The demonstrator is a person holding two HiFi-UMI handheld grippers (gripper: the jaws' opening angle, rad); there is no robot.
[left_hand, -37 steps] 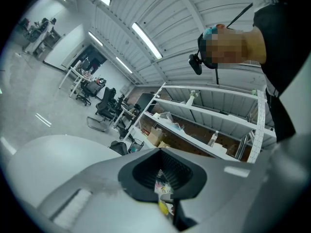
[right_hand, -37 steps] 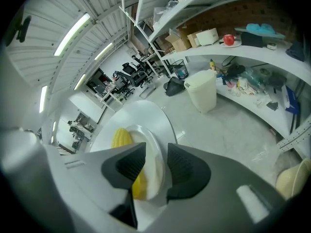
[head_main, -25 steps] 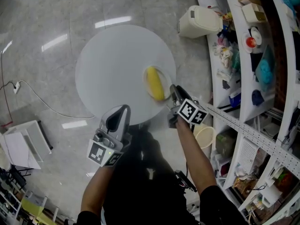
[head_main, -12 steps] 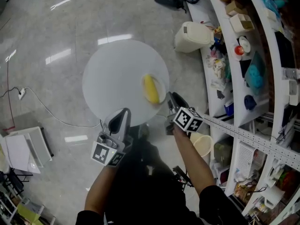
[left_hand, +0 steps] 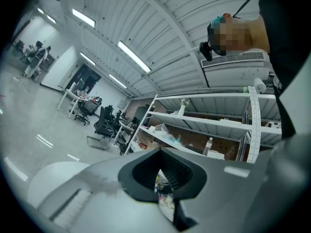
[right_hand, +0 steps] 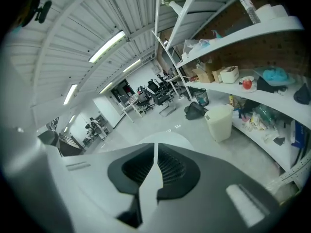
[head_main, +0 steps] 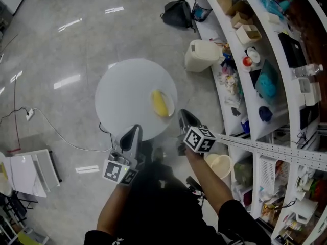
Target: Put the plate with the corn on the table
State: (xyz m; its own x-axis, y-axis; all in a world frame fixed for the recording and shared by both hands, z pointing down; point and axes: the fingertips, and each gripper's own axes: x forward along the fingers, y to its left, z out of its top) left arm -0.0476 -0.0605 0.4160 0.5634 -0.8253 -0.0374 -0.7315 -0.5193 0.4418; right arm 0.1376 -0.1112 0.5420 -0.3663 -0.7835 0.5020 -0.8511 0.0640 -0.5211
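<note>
A white plate [head_main: 171,104] with a yellow corn cob [head_main: 160,103] rests on the right part of the round white table [head_main: 125,93]. My right gripper [head_main: 183,114] hovers just off the table's near right edge, apart from the plate. Its jaws are closing with nothing between them, and in the right gripper view [right_hand: 155,155] only a thin slit shows. My left gripper [head_main: 136,129] hangs at the table's near edge with its jaws together and empty. In the left gripper view [left_hand: 158,173] it points up toward shelves and ceiling.
Curved white shelves [head_main: 265,60] packed with goods run down the right side. A cream lidded bin [head_main: 203,55] stands on the floor beside the table, a black bag [head_main: 176,14] farther off. A cream bucket [head_main: 220,165] is by my right arm. A cable [head_main: 51,127] crosses the floor at left.
Both grippers have drawn back from the table toward my body. The right gripper has left the plate's edge. The plate with the corn stays on the table as the view pulls away.
</note>
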